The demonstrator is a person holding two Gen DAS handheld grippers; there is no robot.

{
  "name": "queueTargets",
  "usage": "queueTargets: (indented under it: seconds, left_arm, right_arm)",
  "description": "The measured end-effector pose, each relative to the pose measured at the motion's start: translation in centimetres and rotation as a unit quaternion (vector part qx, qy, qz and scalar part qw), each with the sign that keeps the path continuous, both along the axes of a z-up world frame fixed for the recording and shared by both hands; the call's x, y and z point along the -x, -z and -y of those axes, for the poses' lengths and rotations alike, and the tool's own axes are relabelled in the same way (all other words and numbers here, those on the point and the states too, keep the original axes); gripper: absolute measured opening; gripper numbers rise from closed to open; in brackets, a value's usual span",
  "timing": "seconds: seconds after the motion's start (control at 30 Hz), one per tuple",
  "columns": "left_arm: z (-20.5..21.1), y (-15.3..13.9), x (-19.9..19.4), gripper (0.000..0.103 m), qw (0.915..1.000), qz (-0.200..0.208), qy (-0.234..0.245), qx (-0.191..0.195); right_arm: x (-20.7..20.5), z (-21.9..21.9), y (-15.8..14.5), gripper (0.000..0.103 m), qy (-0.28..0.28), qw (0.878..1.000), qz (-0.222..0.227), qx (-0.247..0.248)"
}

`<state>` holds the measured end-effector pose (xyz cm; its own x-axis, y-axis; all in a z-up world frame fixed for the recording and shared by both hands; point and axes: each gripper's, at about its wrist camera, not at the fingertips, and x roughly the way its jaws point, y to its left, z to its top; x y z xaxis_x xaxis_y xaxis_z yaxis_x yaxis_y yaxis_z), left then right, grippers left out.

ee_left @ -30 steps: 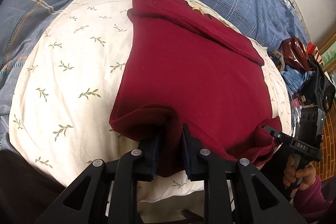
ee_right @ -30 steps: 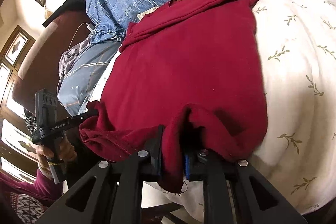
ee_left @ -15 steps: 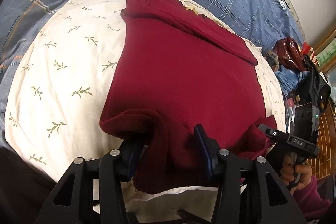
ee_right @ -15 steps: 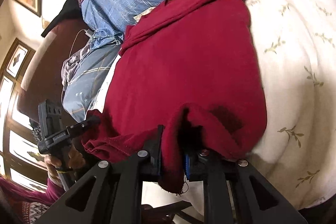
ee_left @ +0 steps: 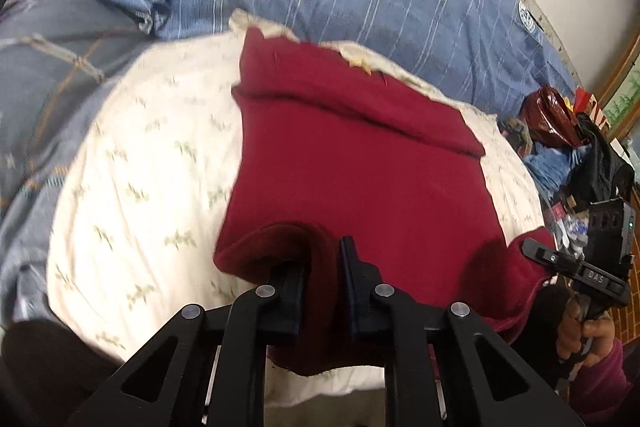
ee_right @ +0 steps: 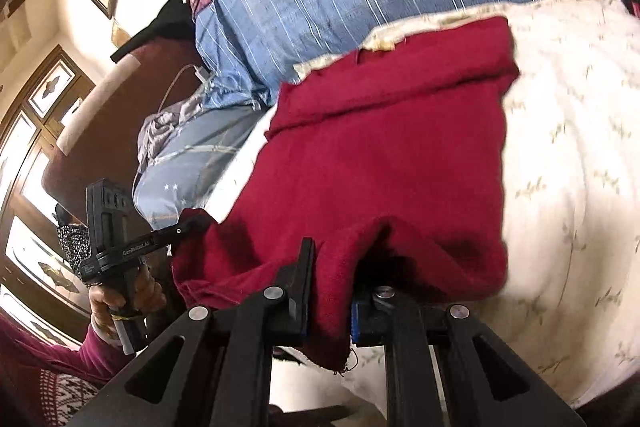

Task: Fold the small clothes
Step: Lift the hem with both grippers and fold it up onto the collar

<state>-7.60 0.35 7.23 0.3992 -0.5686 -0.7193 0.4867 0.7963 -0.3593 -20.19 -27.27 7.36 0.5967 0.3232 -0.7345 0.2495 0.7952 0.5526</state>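
While the red cloth (ee_left: 360, 187) lay on the cream pillow (ee_left: 152, 163), the left gripper (ee_left: 323, 291) pinched its near hem. Right gripper (ee_right: 330, 291) was clamped on the hem too.

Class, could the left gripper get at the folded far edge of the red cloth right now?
Probably not freely: the left gripper is shut on the red cloth near edge, so it would have to release first.
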Motion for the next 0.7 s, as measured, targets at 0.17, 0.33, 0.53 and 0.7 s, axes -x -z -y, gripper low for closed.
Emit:
queueTargets:
  seconds: [0.17, 0.33, 0.53, 0.7]
  left_arm:
    - [-0.1, -1.5, 0.0, 0.014, 0.9996, 0.025, -0.012, 0.002]
    - [0.5, -2.8, 0.0, 0.013, 0.9985, 0.052, -0.016, 0.005]
    - [0.7, -4.0, -1.0, 0.013, 0.9973, 0.067, -0.025, 0.012]
    - [1.3, -4.9, -1.9, 0.013, 0.996, 0.084, -0.031, 0.007]
  right_arm:
    - [-0.9, 0.7, -1.0, 0.013, 0.014, 1.0, 0.012, 0.017]
    - [-1.5, 1.2, -2.1, 0.013, 0.02, 0.999, 0.027, 0.04]
    - [-2.5, 1.9, -3.7, 0.012, 0.031, 0.996, 0.042, 0.071]
    - [-3.7, 2.7, -5.2, 0.012, 0.046, 0.992, 0.055, 0.106]
